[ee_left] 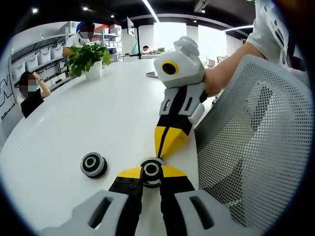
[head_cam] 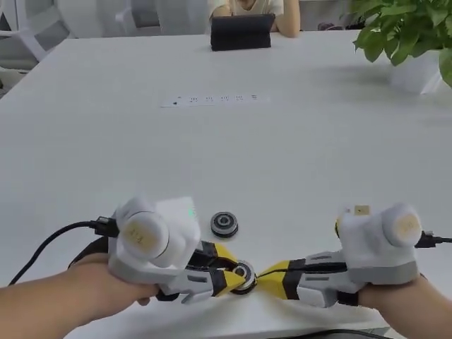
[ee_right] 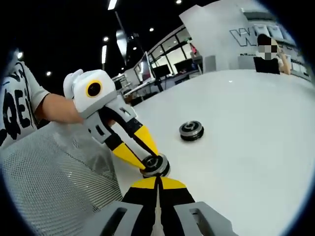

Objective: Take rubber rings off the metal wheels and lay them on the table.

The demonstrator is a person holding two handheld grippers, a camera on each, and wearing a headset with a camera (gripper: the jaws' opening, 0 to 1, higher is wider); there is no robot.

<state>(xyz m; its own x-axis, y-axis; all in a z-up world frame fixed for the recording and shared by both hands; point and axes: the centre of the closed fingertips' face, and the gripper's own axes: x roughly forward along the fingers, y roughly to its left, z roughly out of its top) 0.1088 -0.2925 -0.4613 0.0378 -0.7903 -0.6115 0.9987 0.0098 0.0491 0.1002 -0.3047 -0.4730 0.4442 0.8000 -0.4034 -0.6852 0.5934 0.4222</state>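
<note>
Pinches 1 metal wheel (ee_right: 155, 164) between the jaws of the left gripper (ee_left: 150, 173), near the front edge of the white table (head_cam: 296, 162). Presses the jaws of the right gripper (ee_right: 157, 182) together, tips touching that wheel's rim from the opposite side. Leaves a 2nd wheel (head_cam: 224, 223), dark-ringed, lying flat on the table just beyond, apart from both grippers.

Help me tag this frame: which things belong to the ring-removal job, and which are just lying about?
Job: held wheel, second wheel, left gripper, right gripper, table.
Lying about: potted plant, dark device at far end, socket strip, mesh chair.
</note>
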